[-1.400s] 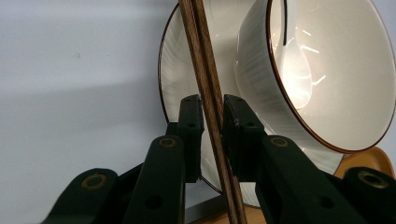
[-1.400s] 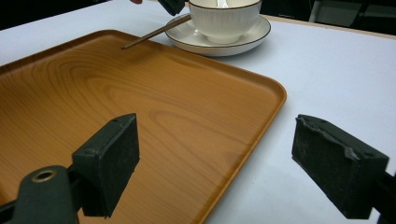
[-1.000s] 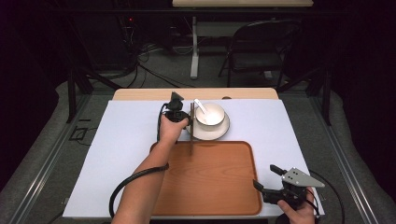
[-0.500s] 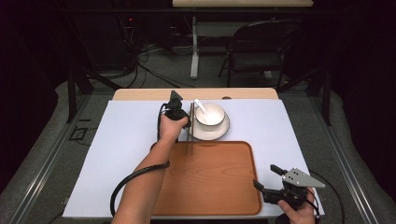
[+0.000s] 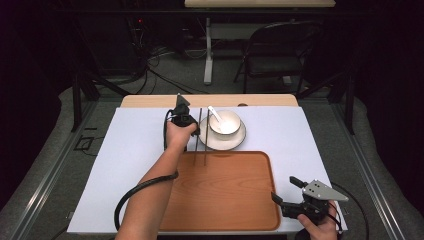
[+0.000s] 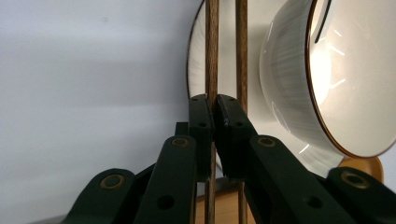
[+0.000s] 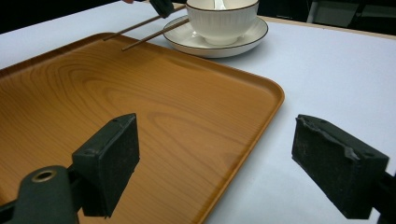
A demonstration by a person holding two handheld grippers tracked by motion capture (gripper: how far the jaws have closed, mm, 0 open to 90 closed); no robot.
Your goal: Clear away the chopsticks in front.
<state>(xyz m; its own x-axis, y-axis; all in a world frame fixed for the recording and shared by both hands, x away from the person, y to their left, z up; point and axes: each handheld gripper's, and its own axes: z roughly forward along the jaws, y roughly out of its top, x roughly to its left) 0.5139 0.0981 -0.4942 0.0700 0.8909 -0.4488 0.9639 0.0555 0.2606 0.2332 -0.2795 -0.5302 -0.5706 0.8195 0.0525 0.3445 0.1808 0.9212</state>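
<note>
The left gripper [image 5: 194,131] sits just above the middle of the high view, at the left edge of the round white saucer [image 5: 239,142]. Its fingers [image 6: 201,122] have just been closing and now pinch one of the two thin dark wooden chopsticks [image 5: 201,137]. In the left gripper view [image 6: 213,109] the two black pads press together on the left stick [image 6: 211,51], while the second stick [image 6: 241,46] runs parallel just to its right, outside the pads and apart from the first.

In the high view the pair lies top to bottom in the frame, close against the saucer's left edge, with the lower ends reaching over the upper rim of the rectangular brown wooden tray [image 5: 225,200]. The right gripper view shows the same sticks [image 7: 140,28] at the upper left of the frame, their tips over the tray's [image 7: 140,107] far rim.

The white ribbed bowl with a dark rim line [image 5: 226,122] stands on the saucer, and a white spoon [image 5: 215,114] rests inside it, its handle pointing to the upper left.

The right gripper [image 5: 294,196] is held at the lower right of the high view, beside the tray's lower right corner and well apart from the chopsticks. Its fingers [image 7: 109,163] are spread wide with nothing between them; one pad is over the tray, the other over the white-covered bench [image 5: 135,165].
</note>
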